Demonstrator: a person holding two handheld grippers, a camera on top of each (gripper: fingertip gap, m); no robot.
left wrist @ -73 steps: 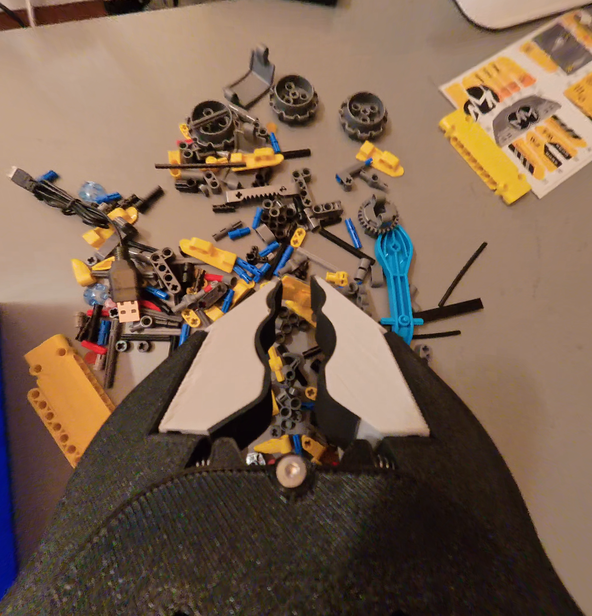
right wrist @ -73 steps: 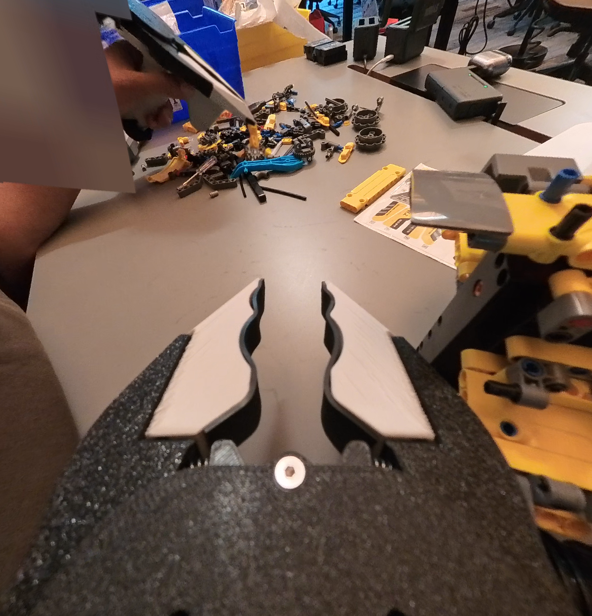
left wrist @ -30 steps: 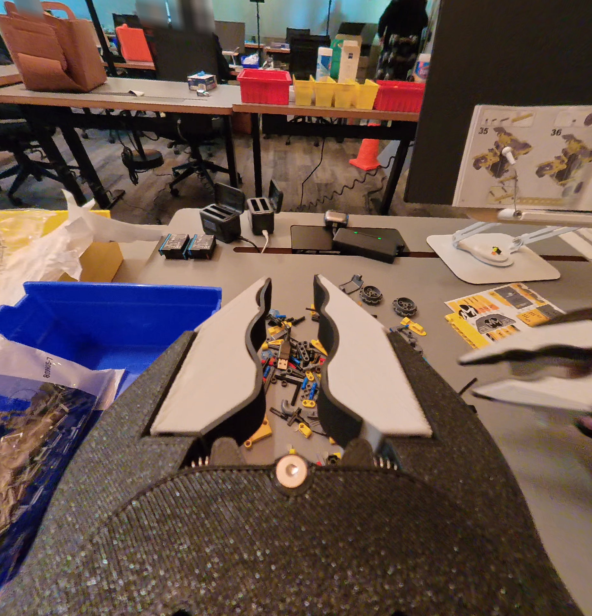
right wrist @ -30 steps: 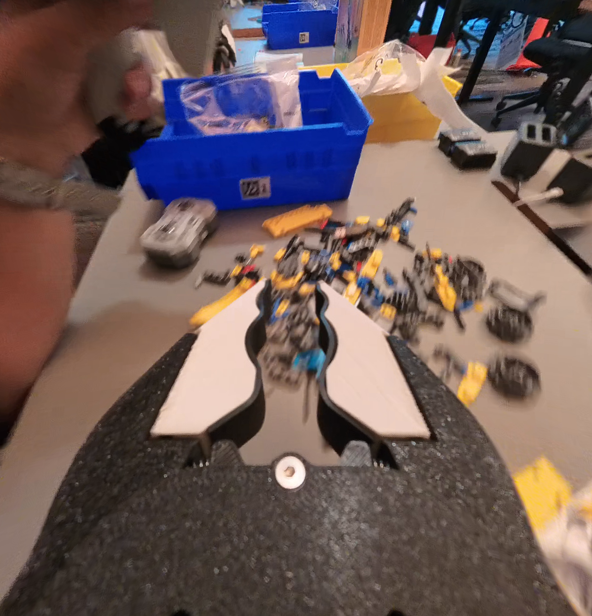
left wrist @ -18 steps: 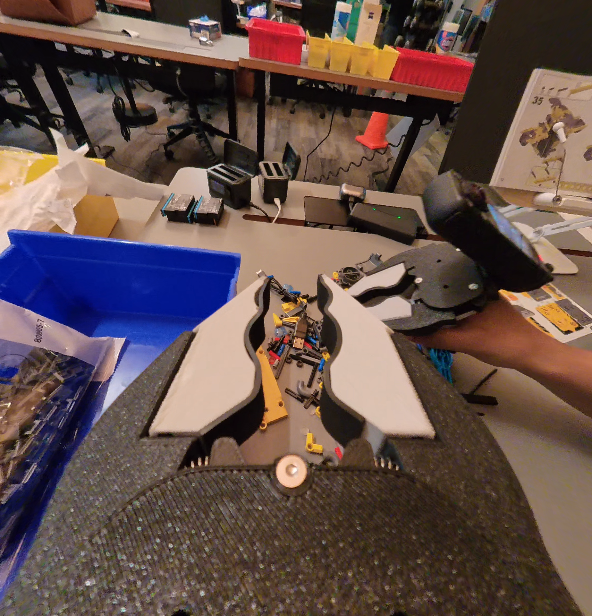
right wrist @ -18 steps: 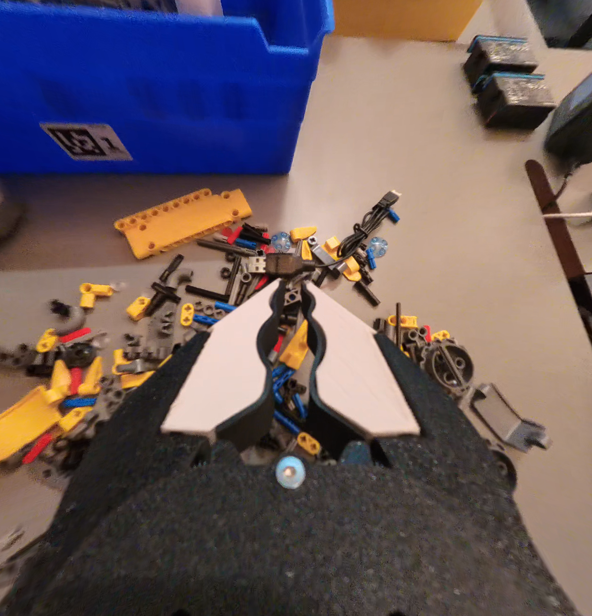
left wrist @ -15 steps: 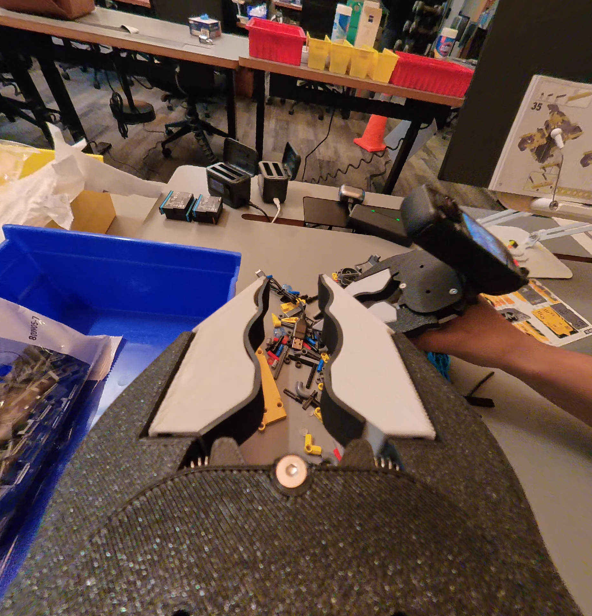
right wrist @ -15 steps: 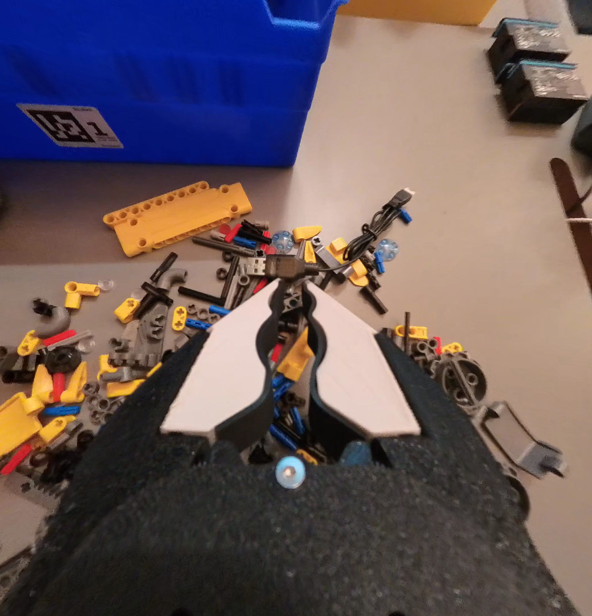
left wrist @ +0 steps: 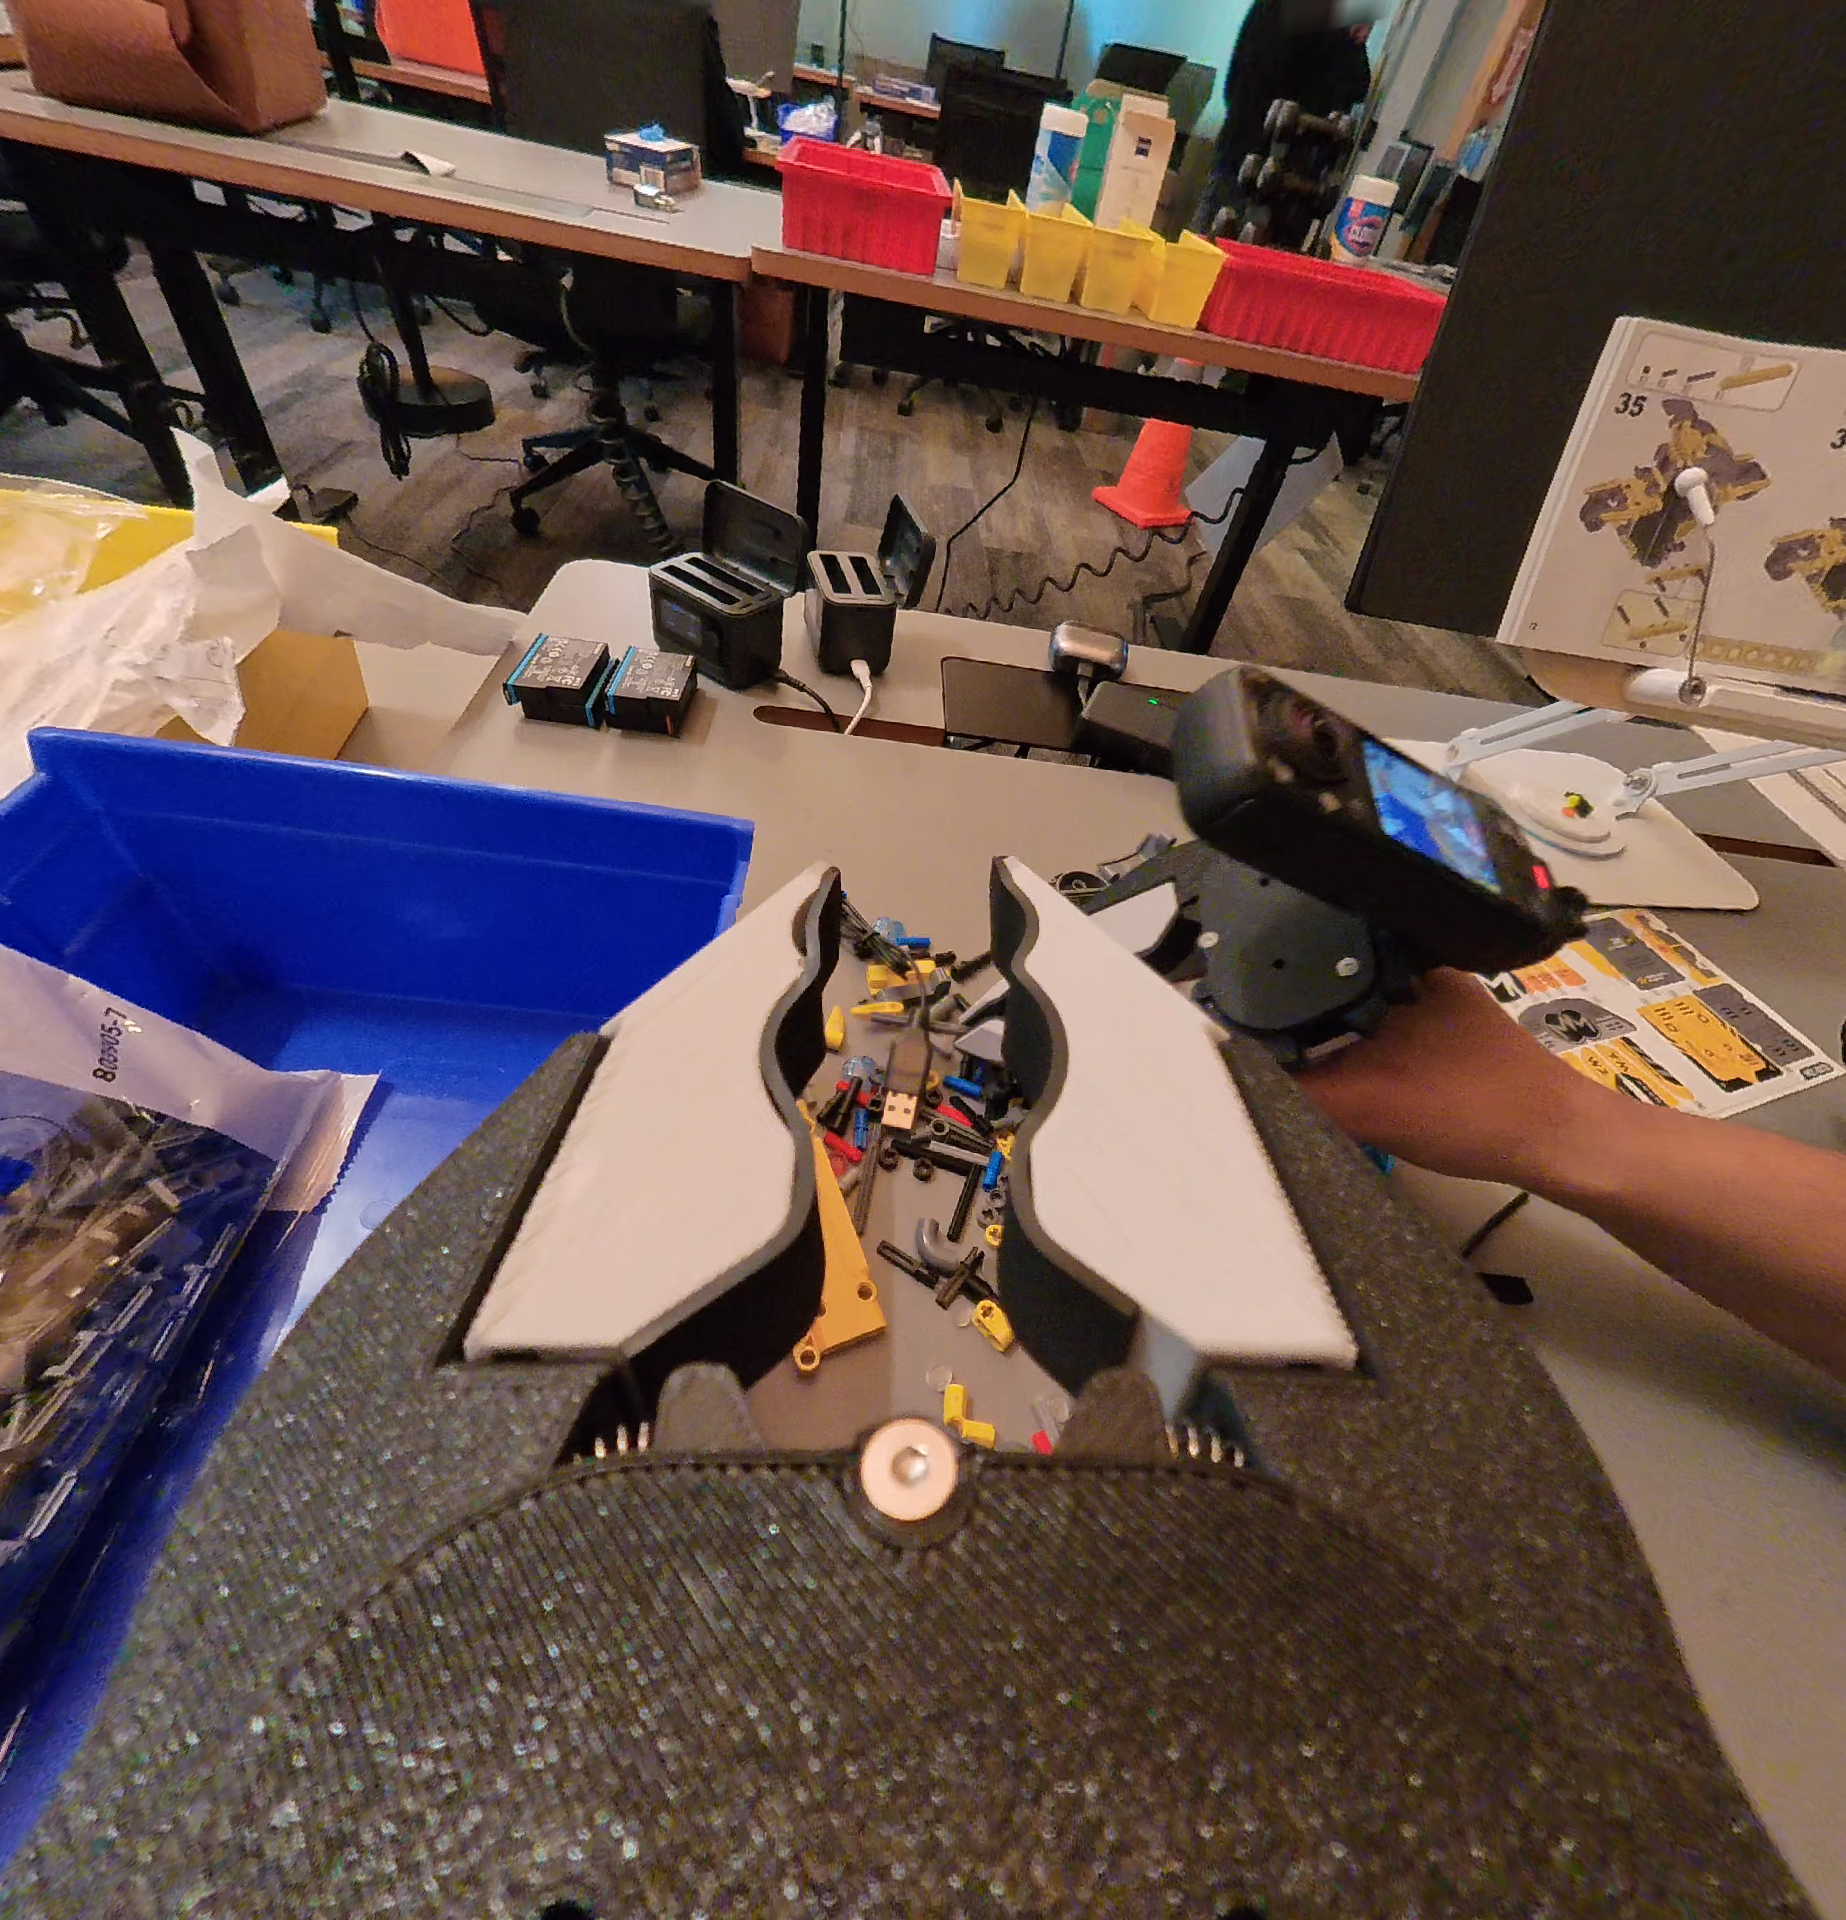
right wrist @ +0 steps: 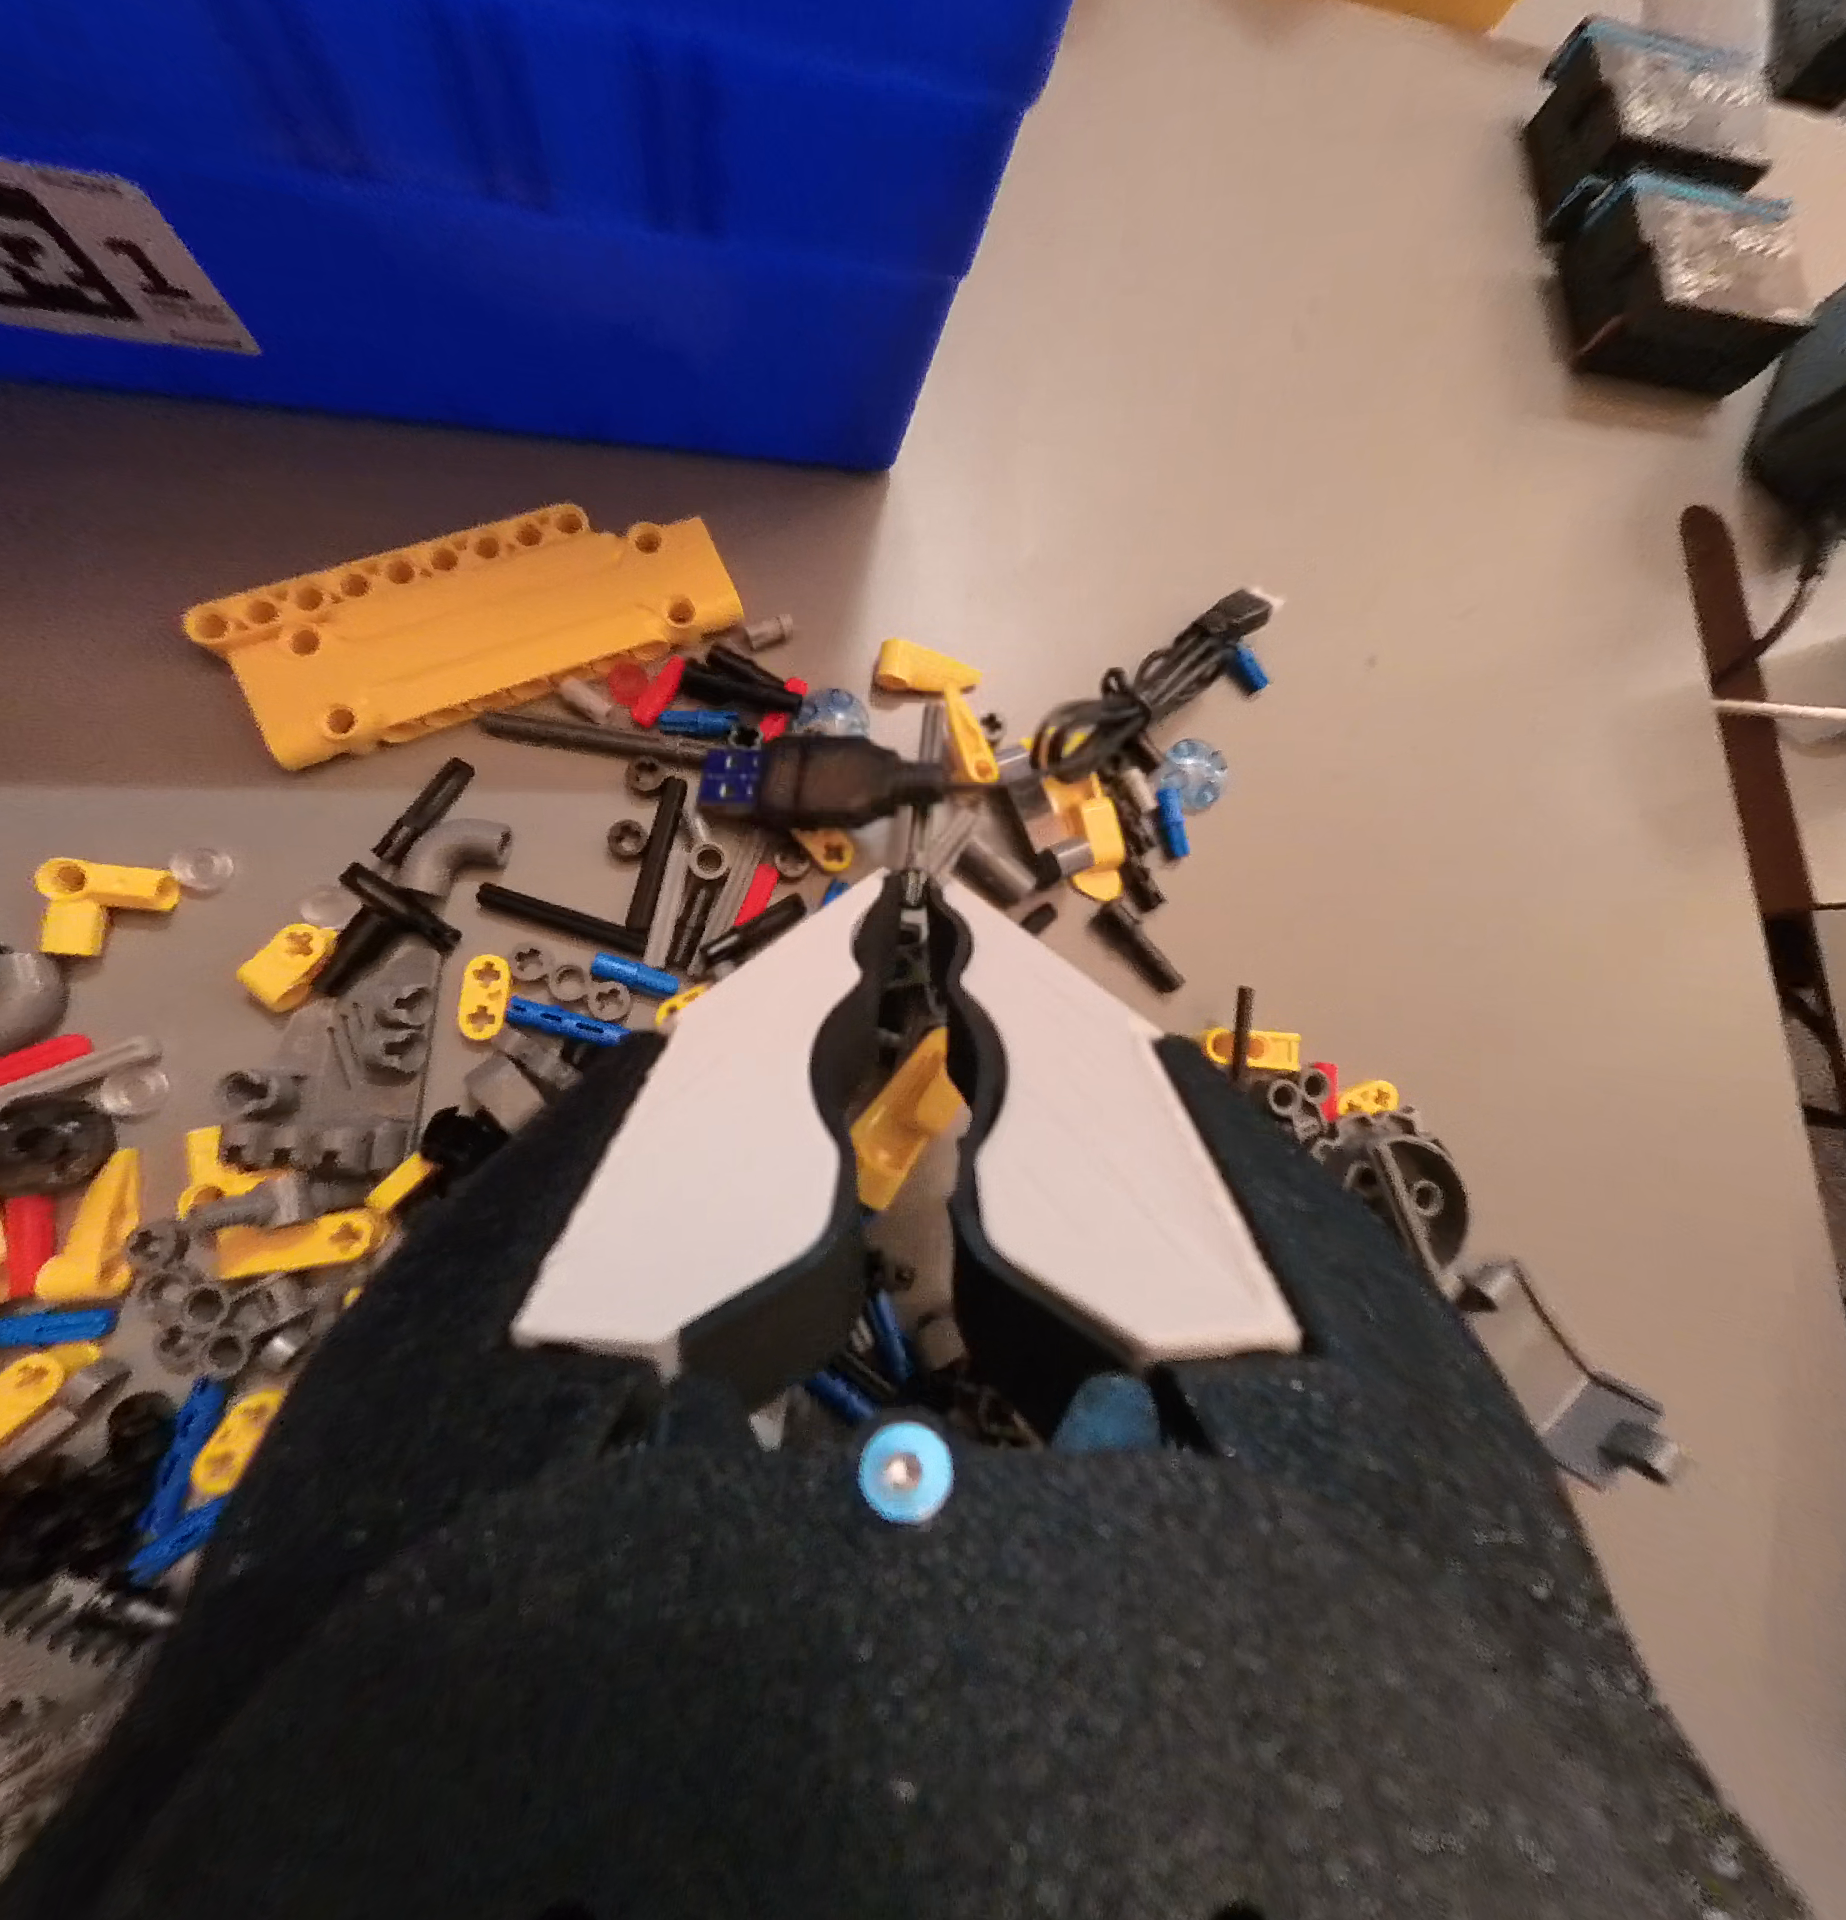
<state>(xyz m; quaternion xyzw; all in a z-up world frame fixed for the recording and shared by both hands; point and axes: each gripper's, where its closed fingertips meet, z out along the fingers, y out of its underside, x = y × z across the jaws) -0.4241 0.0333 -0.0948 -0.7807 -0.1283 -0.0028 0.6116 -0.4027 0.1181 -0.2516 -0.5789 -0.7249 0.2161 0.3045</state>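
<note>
A pile of small yellow, black, grey, blue and red building pieces (right wrist: 545, 966) lies on the grey table (right wrist: 1314, 520). My right gripper (right wrist: 903, 896) is down in the pile, tips pinched nearly together on a small black piece (right wrist: 901, 961), just short of a black USB plug and cable (right wrist: 825, 784). A yellow piece (right wrist: 903, 1117) shows through the gap behind the tips. My left gripper (left wrist: 917, 878) is open and empty, held above the near side of the pile (left wrist: 929, 1143). The left wrist view shows a hand (left wrist: 1418, 1081) holding the right gripper.
A blue bin (left wrist: 379, 831) with a clear bag of parts (left wrist: 119, 1195) stands left of the pile. A long yellow panel (right wrist: 462, 634) lies beside it. Black battery boxes (right wrist: 1667, 239) and chargers (left wrist: 732, 613) sit behind. A sticker sheet (left wrist: 1646, 1029) and a propped instruction booklet (left wrist: 1729, 499) are right.
My left gripper rose off the pile and tilted up, still open. My right gripper swung over to the pile, came down and closed its tips; in the last half second it moved a little closer.
</note>
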